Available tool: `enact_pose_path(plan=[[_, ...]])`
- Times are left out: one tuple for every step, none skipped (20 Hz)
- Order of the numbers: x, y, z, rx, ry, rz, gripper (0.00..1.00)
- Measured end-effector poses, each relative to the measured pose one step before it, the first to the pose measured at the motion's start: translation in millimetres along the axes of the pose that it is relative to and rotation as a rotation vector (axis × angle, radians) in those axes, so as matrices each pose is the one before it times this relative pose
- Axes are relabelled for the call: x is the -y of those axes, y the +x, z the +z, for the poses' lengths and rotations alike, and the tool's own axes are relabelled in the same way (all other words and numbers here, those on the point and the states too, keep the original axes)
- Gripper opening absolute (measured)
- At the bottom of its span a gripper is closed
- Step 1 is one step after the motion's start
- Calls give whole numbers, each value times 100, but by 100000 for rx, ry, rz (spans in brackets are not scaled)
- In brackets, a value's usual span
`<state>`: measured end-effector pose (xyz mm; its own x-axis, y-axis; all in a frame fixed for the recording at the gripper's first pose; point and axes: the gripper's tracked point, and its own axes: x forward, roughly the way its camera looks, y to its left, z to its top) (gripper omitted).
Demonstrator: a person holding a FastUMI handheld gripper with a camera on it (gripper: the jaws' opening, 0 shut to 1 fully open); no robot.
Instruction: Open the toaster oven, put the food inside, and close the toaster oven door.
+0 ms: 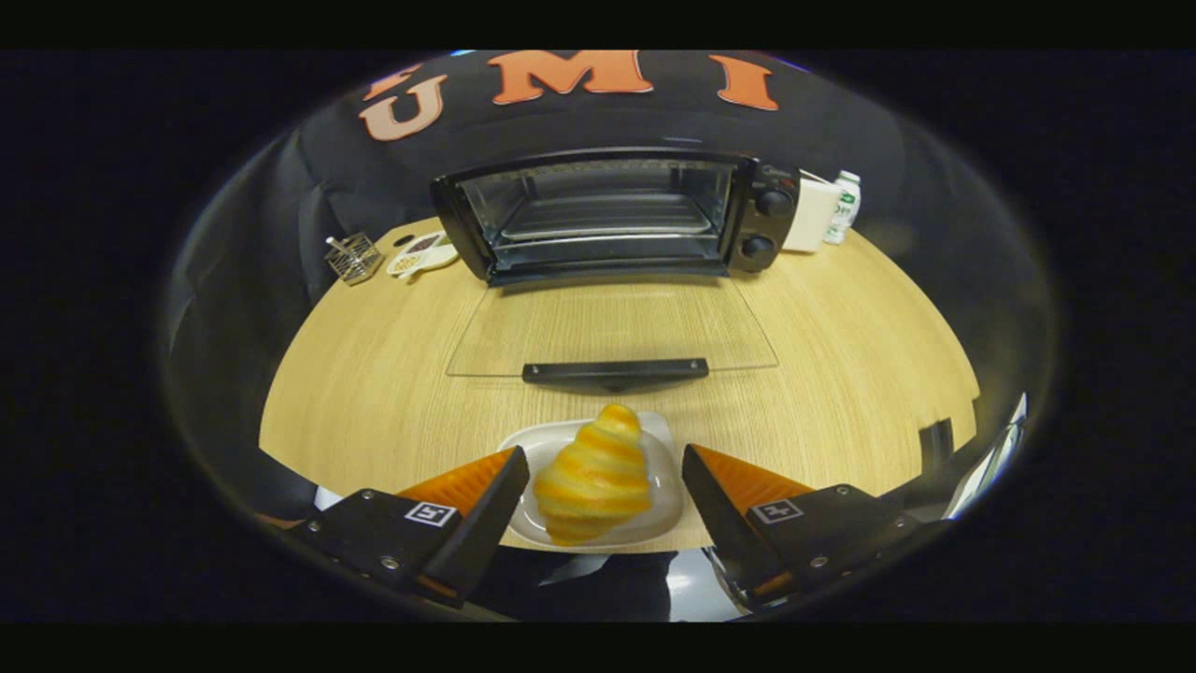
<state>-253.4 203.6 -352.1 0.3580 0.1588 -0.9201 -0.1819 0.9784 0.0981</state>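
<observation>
A black toaster oven (617, 217) stands at the back of the wooden table, its glass door (612, 327) folded down flat toward me with the black handle (614, 371) at its near edge. The rack inside is bare. A yellow and orange striped croissant (593, 477) lies on a small white plate (663, 486) at the table's near edge, just this side of the door handle. My gripper (600, 477) is open, with one finger on each side of the croissant and a gap left on both sides. Neither finger touches it.
Left of the oven sit a small wire basket (353, 257) and a white dish (420, 254) with dark bits. A white box (811, 215) and a small white bottle (846, 206) stand to the oven's right. Bare wooden tabletop (374, 374) lies on both sides of the open door.
</observation>
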Motion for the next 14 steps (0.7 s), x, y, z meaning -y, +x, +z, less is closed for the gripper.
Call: enact_pose_path(plan=[[185, 181, -1050, -3336, 1744, -1035, 98], [86, 107, -803, -2542, 1779, -1008, 99], [-316, 212, -634, -1887, 1104, 216, 98], [-323, 283, -641, -2304, 47, 104, 98], [-349, 207, -510, -1879, -711, 138, 97], [-86, 226, -528, -1596, -1293, -937, 97], [-38, 472, -454, -2408, -1373, -1634, 97], [175, 528, -483, -2291, -323, -2264, 97], [-374, 676, -329, -2025, 822, 125, 97], [-280, 569, -401, -2417, 598, 196, 97], [62, 476, -75, -462, -100, -638, 97], [-49, 163, 131, 751, -1024, 107, 97], [-79, -48, 123, 809, -953, 427, 95], [-141, -50, -161, 488, -564, 1123, 92]])
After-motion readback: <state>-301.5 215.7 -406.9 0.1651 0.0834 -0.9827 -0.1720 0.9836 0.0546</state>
